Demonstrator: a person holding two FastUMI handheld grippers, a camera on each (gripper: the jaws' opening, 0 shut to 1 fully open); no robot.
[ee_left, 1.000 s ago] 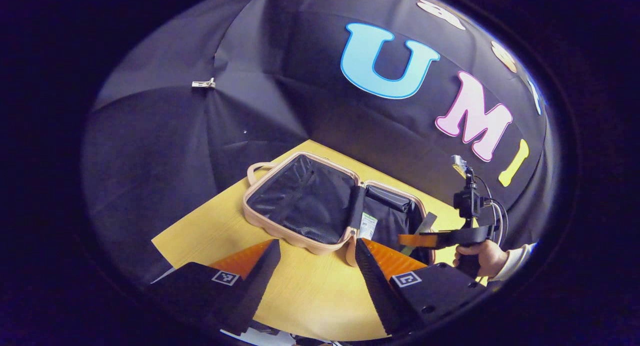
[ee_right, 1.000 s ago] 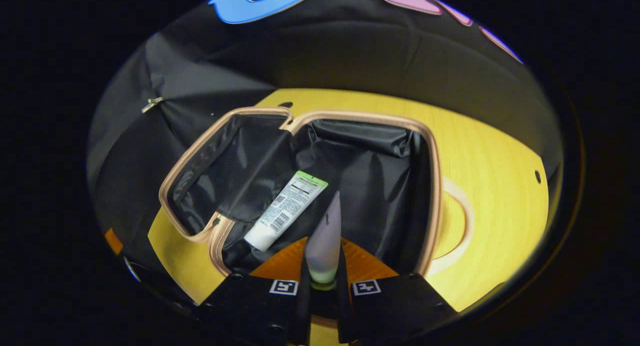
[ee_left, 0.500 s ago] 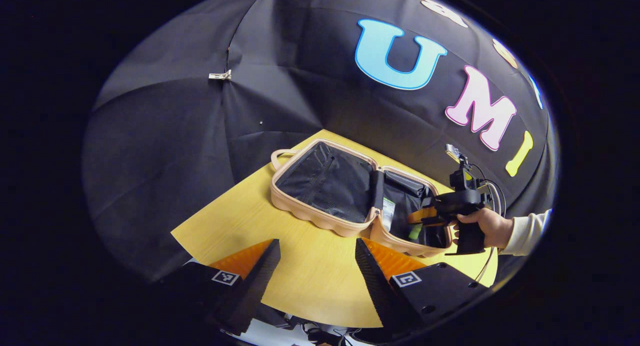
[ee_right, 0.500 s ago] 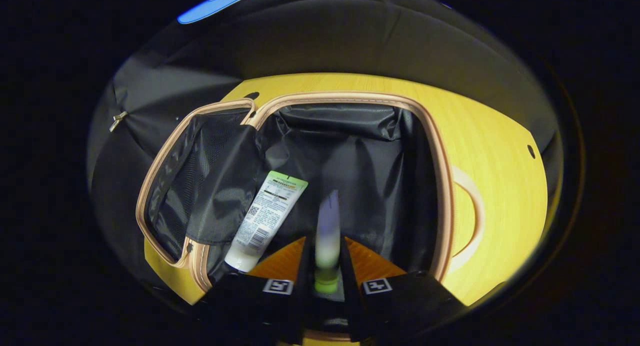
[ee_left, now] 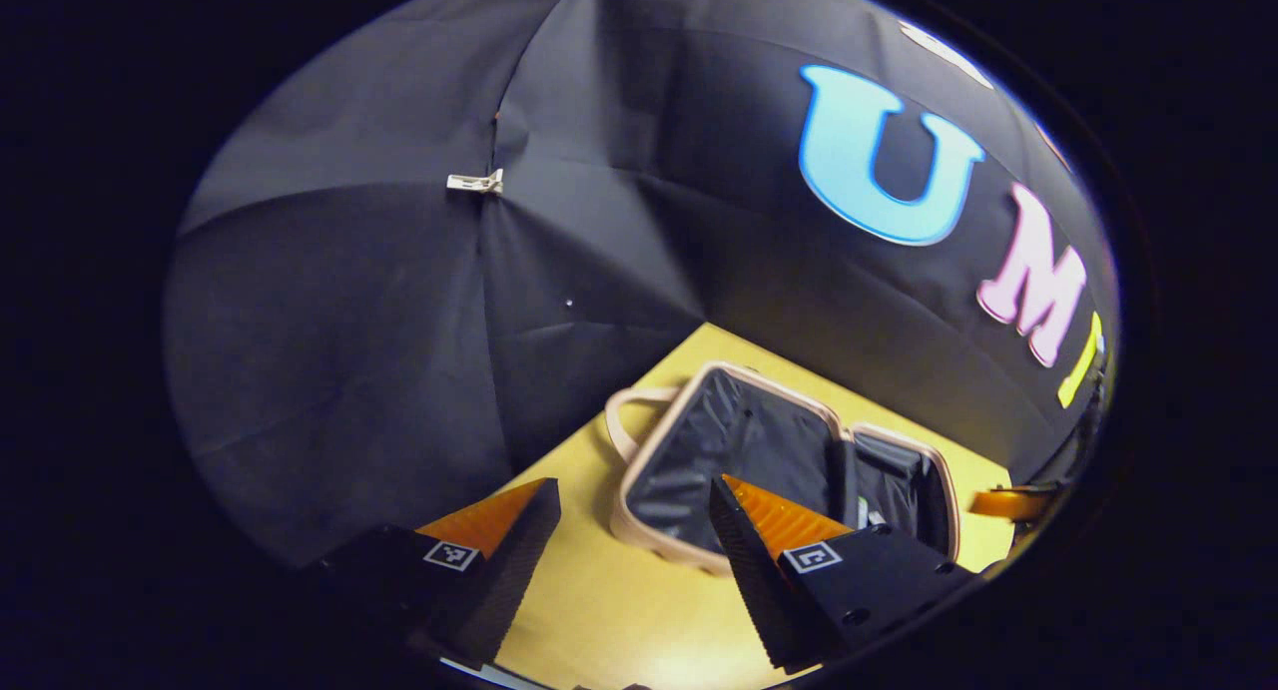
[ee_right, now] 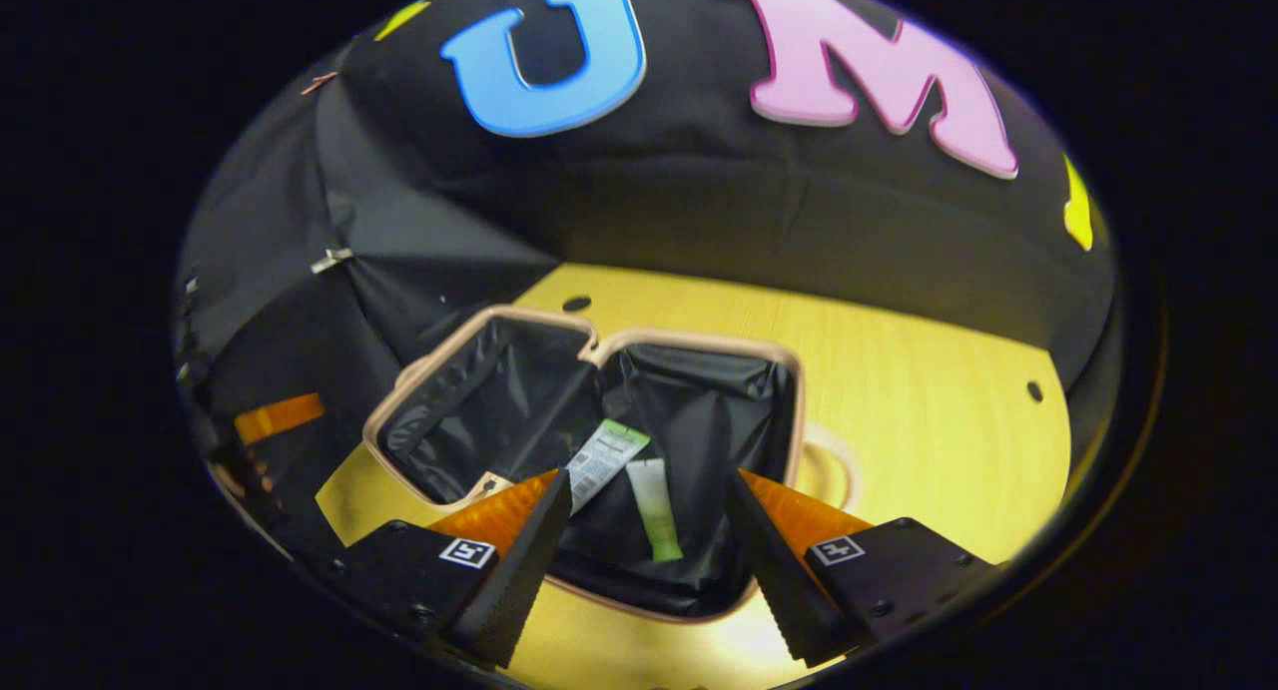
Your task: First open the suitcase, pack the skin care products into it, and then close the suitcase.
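The beige hard-shell suitcase is lying open on the yellow wooden table, holding a white tube and a green-capped tube; both the left gripper and the right gripper are hovering with jaws released.

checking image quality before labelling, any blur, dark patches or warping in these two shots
Left gripper view: the suitcase is sharp but dim, and the table edge bows from fisheye warping. Right gripper view: brighter table, both tubes readable against the dark lining, no motion blur, edges curved.
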